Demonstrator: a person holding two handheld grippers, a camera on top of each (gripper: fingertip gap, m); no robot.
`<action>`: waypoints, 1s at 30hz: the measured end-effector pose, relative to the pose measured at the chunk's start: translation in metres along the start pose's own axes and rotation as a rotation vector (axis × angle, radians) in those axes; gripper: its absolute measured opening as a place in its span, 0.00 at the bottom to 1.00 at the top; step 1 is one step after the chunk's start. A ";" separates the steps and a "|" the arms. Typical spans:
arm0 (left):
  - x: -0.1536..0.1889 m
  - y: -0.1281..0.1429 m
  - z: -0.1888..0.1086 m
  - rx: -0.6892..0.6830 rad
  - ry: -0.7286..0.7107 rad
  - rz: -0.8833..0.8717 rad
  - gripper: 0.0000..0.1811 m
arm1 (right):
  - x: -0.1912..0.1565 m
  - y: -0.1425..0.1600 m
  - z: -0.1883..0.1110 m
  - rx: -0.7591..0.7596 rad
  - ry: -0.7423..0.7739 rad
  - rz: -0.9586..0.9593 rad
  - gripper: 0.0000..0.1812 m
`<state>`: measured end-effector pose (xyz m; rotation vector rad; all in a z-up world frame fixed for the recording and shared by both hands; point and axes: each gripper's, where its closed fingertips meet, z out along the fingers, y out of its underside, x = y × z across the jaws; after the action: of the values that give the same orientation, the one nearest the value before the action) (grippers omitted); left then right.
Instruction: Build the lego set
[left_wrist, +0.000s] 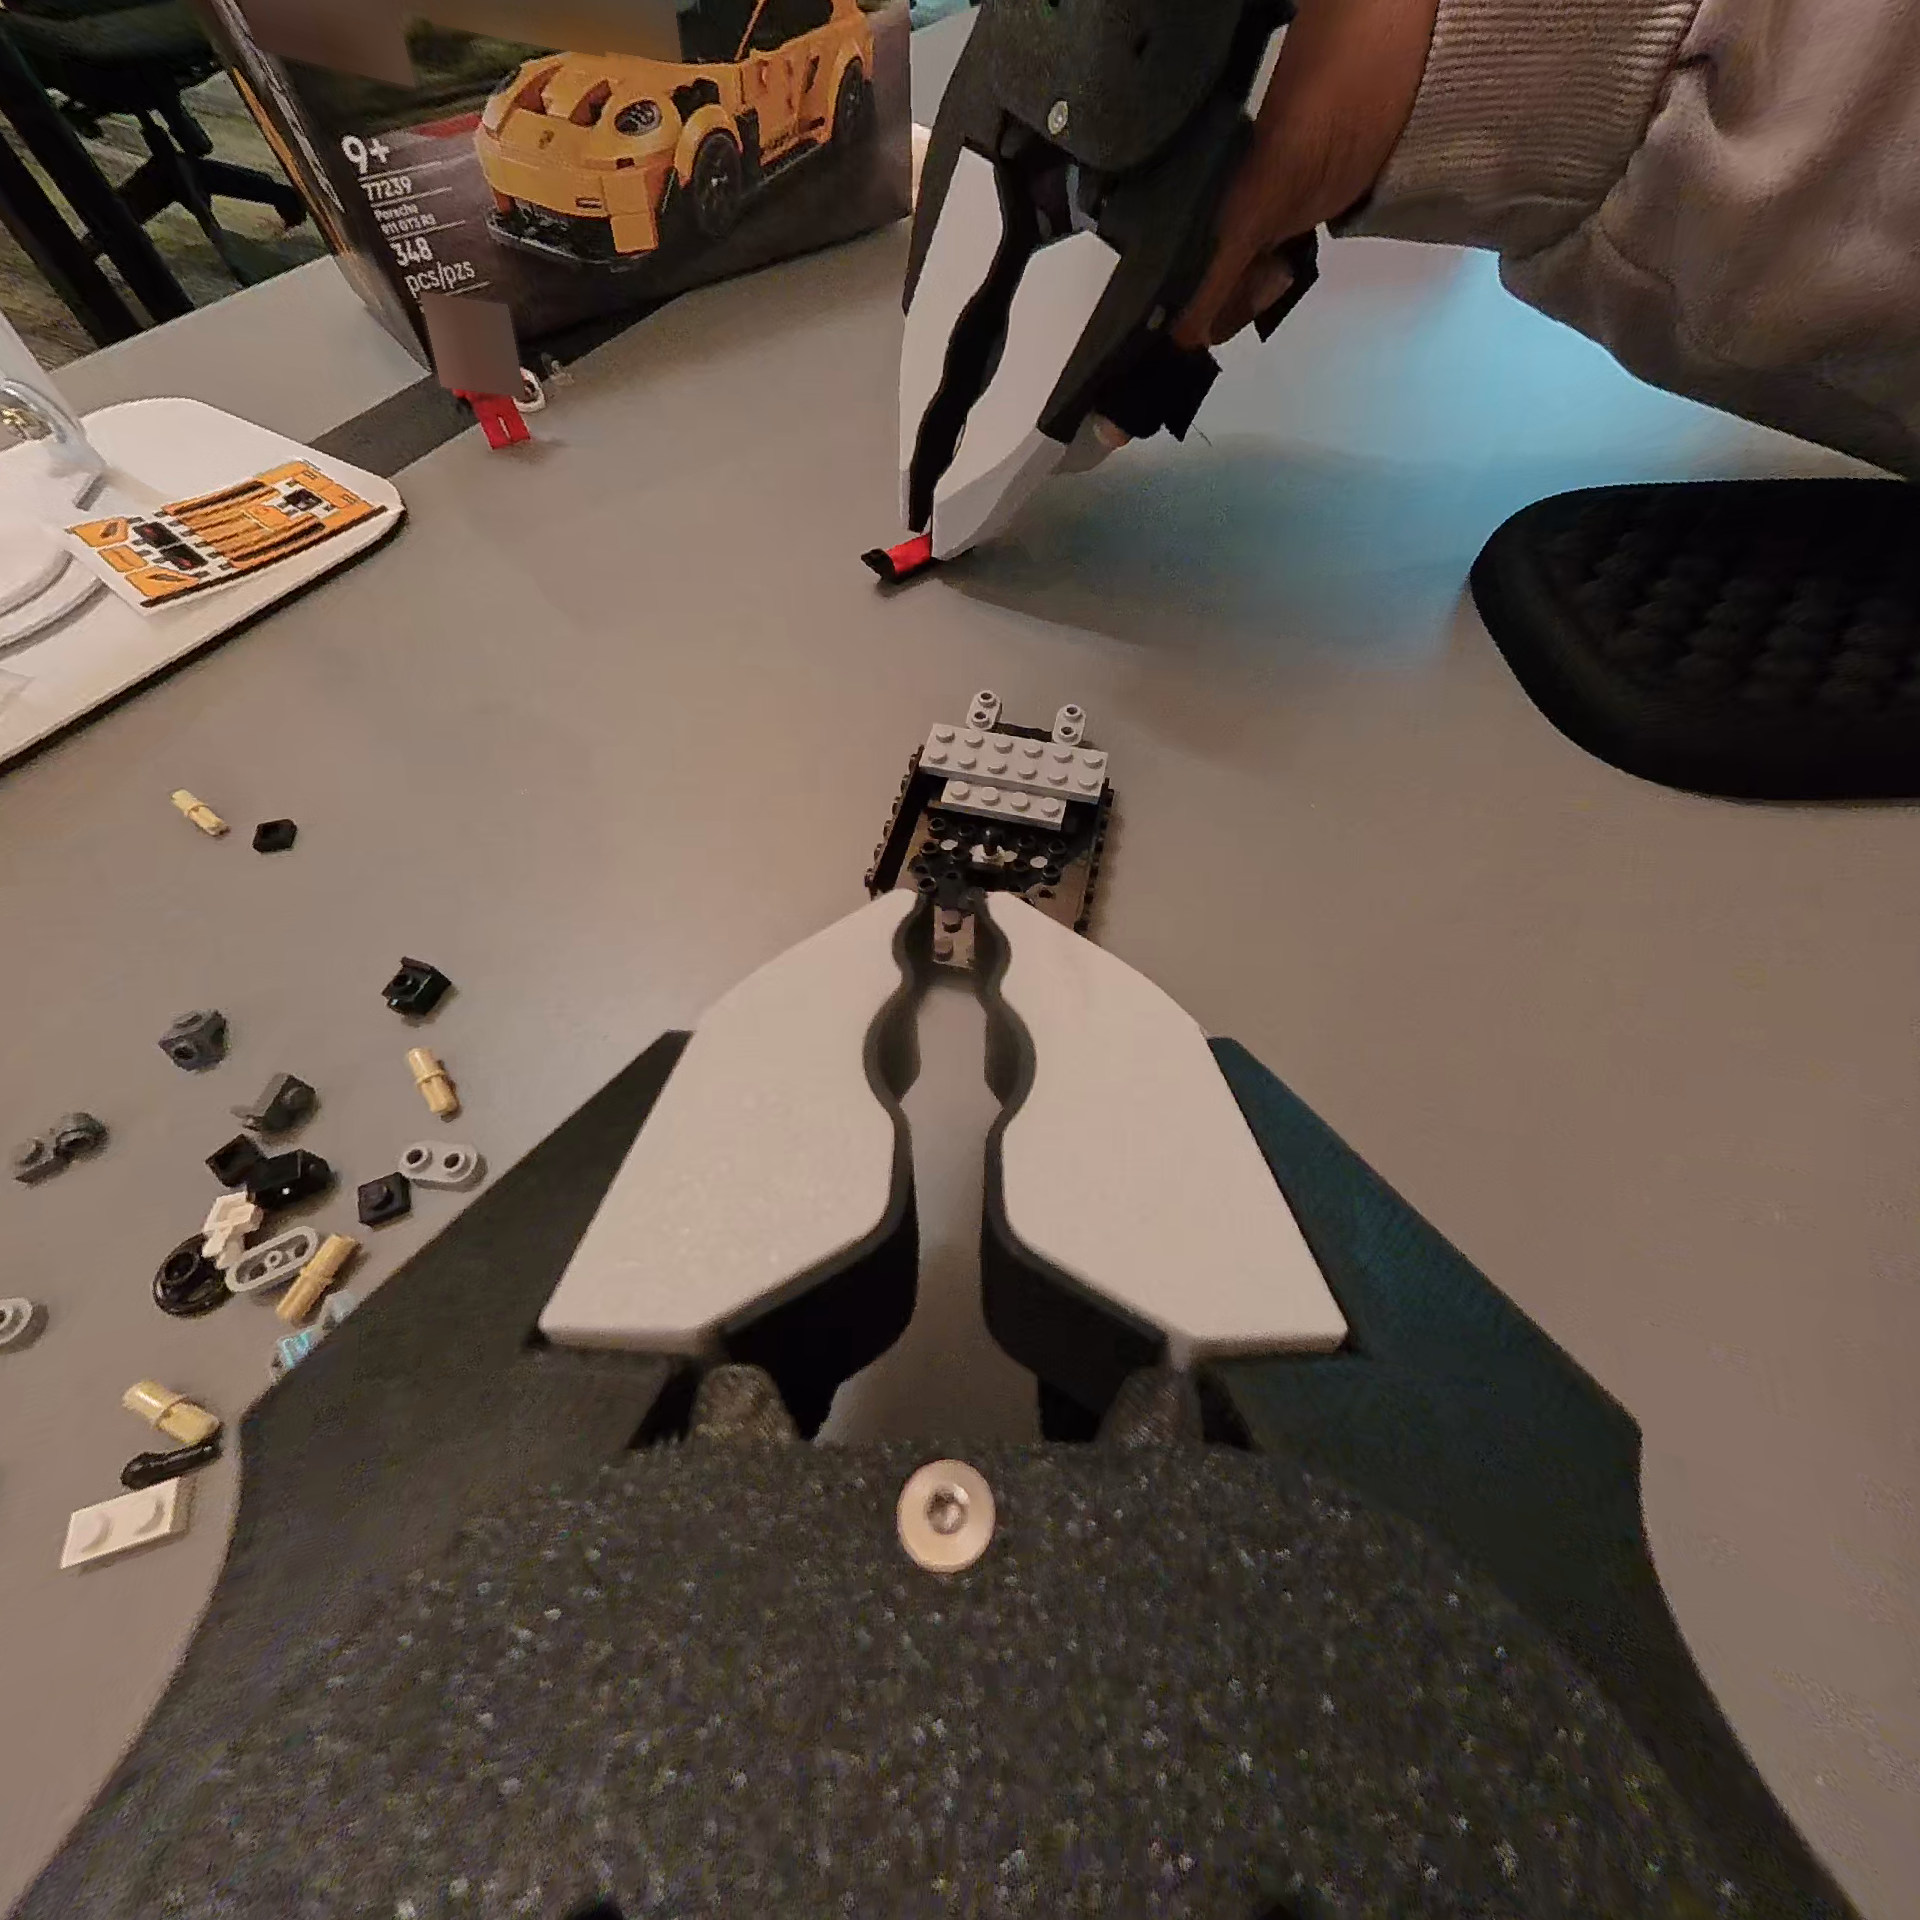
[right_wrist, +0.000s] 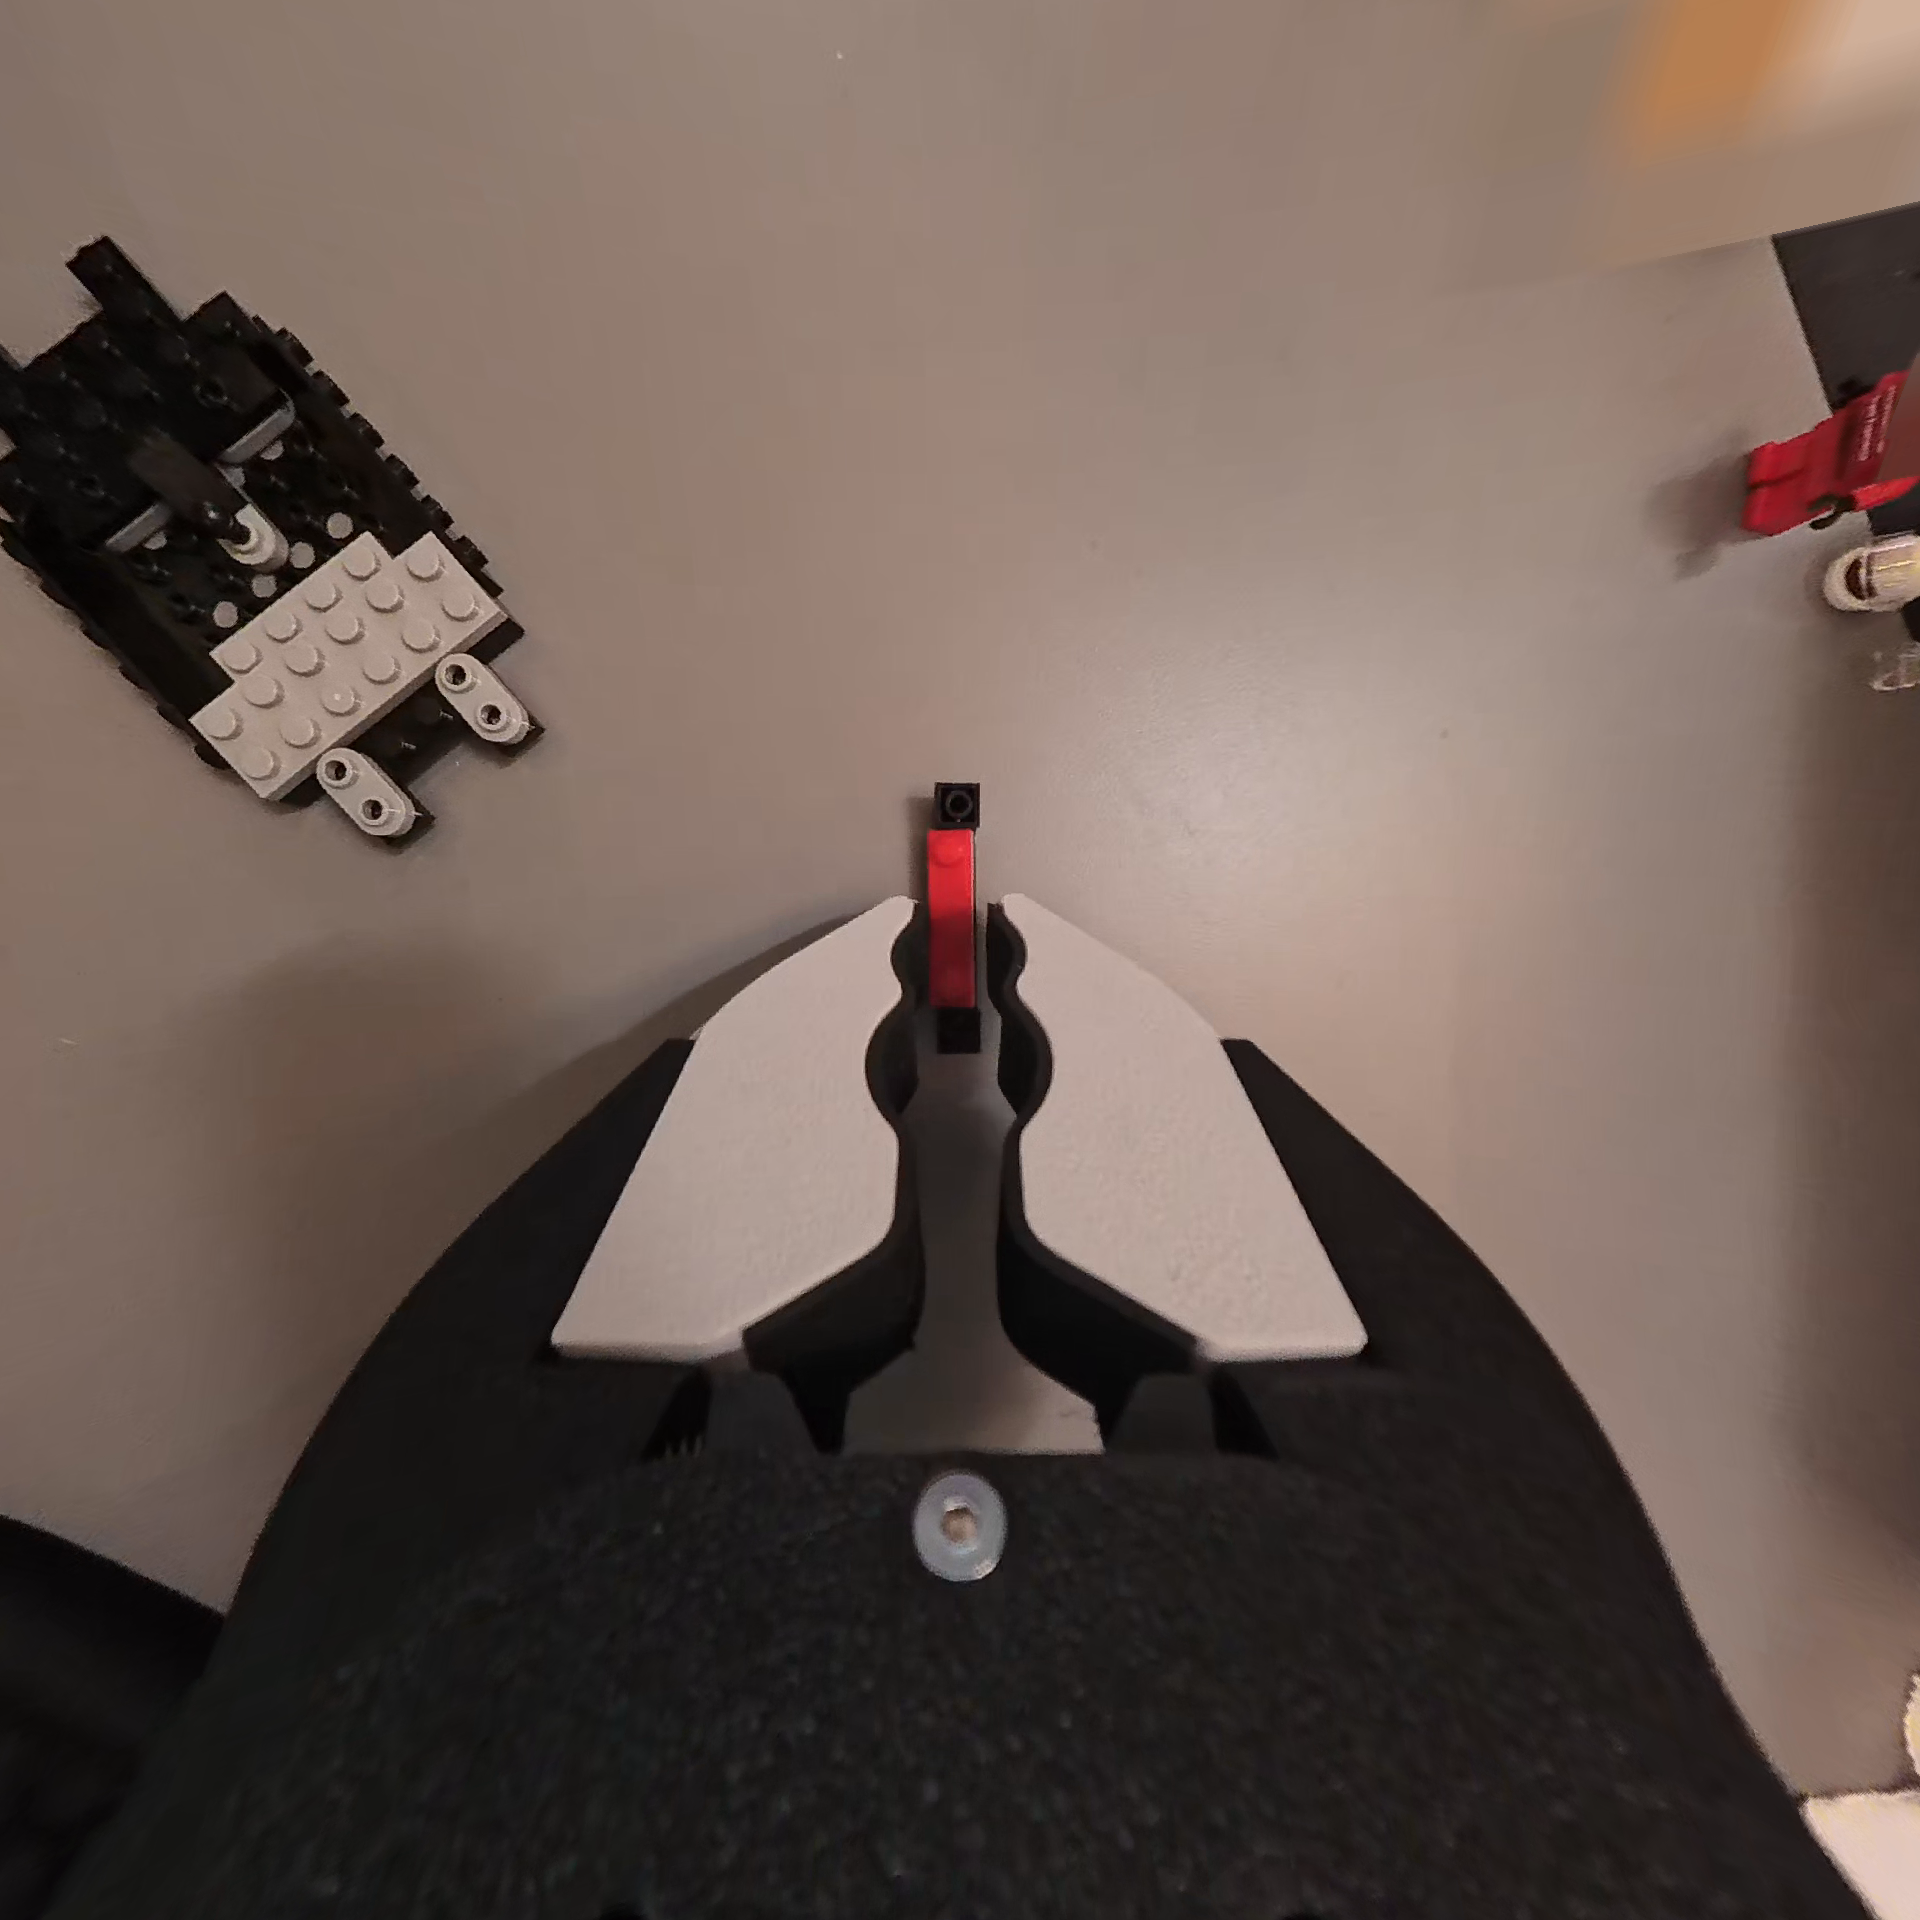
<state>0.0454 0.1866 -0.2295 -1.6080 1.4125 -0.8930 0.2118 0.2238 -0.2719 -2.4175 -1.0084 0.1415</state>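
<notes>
table (left_wrist: 1351, 935): smooth, matt grey, soft sheen
chassis (left_wrist: 1003, 821): hard plastic, black parts glossy, grey plates matt
red piece (right_wrist: 951, 940): glossy plastic
left gripper (left_wrist: 948, 914): speckled rough black body, matt grey fingers, metal screw
box (left_wrist: 644, 156): printed card
pad (left_wrist: 1725, 634): black, dimpled, matt
sleeve (left_wrist: 1714, 156): soft knit cloth

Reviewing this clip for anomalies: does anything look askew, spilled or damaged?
Nothing looks damaged. Small loose parts lie scattered on the table, normal for a build. The chassis sits flat.
</notes>
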 end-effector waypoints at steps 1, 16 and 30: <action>0.001 0.000 0.000 0.000 0.002 0.001 0.04 | 0.001 0.000 0.000 0.000 -0.001 0.001 0.06; 0.003 0.000 -0.001 0.002 0.017 0.009 0.04 | -0.001 0.003 0.005 -0.030 -0.076 0.029 0.06; 0.015 -0.021 0.001 0.123 0.133 -0.078 0.12 | -0.084 -0.046 -0.040 0.267 -0.373 0.011 0.06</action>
<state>0.0568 0.1729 -0.2108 -1.5429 1.3643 -1.1292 0.1329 0.1766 -0.2228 -2.1938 -1.0562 0.7062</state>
